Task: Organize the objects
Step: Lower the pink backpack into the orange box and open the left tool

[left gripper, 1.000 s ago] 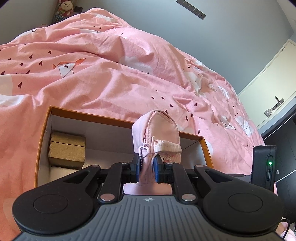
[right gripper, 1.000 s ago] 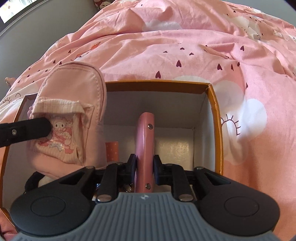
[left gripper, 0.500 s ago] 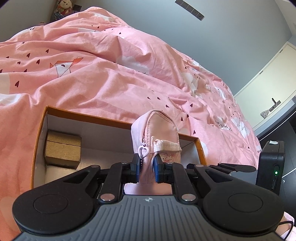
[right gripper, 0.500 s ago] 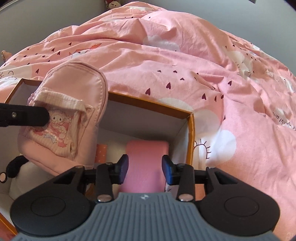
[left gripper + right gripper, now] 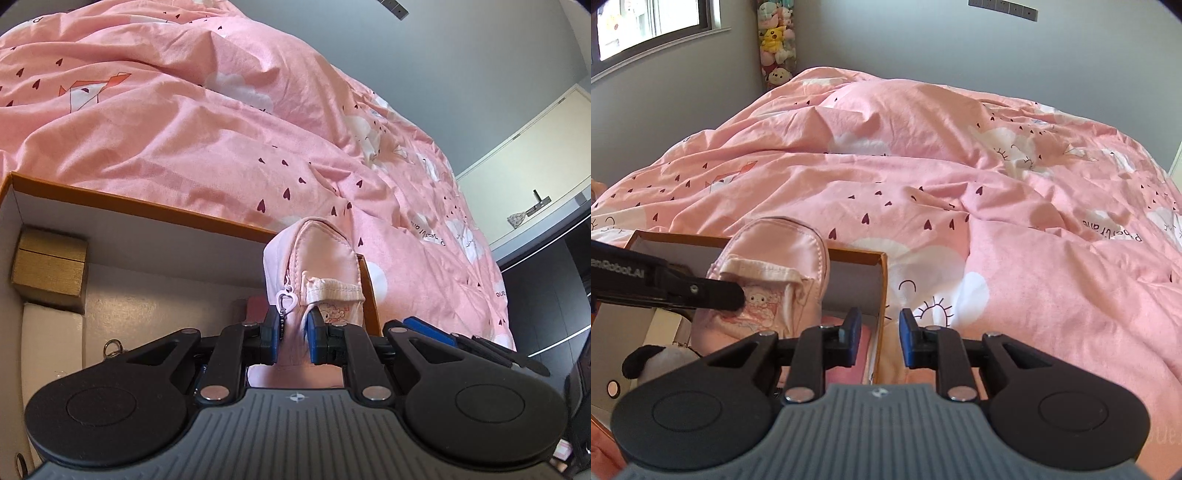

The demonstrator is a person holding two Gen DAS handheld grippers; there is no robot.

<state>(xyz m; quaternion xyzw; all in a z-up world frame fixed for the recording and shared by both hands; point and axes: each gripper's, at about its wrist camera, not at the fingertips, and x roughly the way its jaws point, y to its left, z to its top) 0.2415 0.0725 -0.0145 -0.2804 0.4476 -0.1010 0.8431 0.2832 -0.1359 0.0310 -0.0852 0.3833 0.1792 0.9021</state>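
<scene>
- Left wrist view: my left gripper (image 5: pixel 292 336) is clamped tight on a small pink pouch (image 5: pixel 314 266), holding it upright over the right end of an open cardboard box (image 5: pixel 147 201). A heart zip pull dangles by the pads.
- The box has slid left and nearer in this view since a second ago, so the pouch hovers close to its place, not yet set down.
- Inside sit a gold carton (image 5: pixel 50 267) in the far left corner and a white block (image 5: pixel 51 332) in front of it.
- Right wrist view: my right gripper (image 5: pixel 875 341) holds nothing; its jaws are closing on air. A second ago it gripped a pink flat case (image 5: pixel 846 360), which now lies in the box's right end. That item looks stowed.
- A panda plush (image 5: pixel 652 363) lies low at the left.
- The box rests on a rumpled pink duvet (image 5: pixel 960 184) with hearts and clouds. Grey walls, a window and stacked plush toys (image 5: pixel 775 40) in the corner lie behind.
</scene>
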